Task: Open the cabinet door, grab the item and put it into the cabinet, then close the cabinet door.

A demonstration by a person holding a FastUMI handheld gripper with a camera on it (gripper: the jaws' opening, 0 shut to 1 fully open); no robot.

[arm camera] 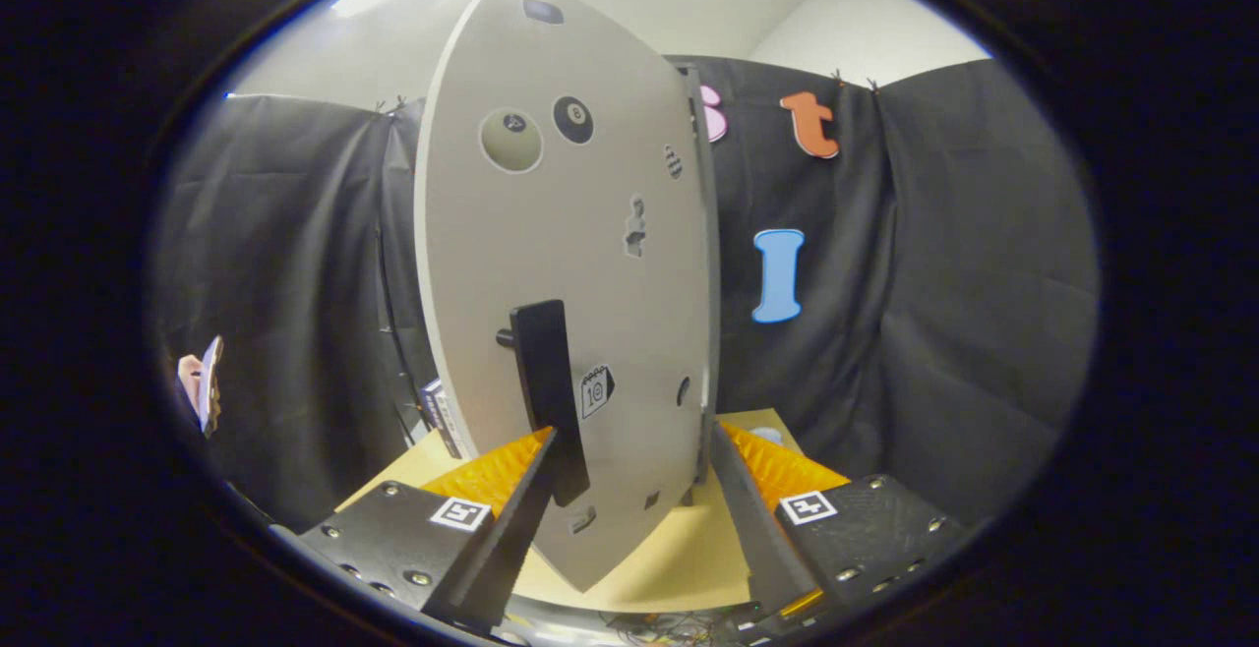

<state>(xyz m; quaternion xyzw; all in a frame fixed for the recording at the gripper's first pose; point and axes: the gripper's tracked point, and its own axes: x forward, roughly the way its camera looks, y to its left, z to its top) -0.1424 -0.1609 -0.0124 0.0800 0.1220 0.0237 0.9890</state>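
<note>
We see the cabinet door (561,264) standing upright straight ahead of our tool (629,455), swung so that its pale face, dotted with small stickers, is turned toward us and fills the space between the two fingers. A dark, upright bar handle (546,382) is fixed to the lower part of the door, and its lower end sits right against the inner side of the left finger (511,519). The right finger (748,509) stands at the door's far edge, close beside it; we cannot tell whether it touches. The tool is spread wide, with the whole width of the door's lower part between the fingers, and we cannot say that it presses on anything.

The door's bottom corner hangs just above the tan worktop (679,558), which shows between and beyond the fingers. Behind the door's left edge, low down near the worktop, a small boxy thing with a printed side (443,416) peeks out; we cannot tell what it is. The cabinet's inside is hidden by the door. Black cloth (934,283) hangs behind everything.
</note>
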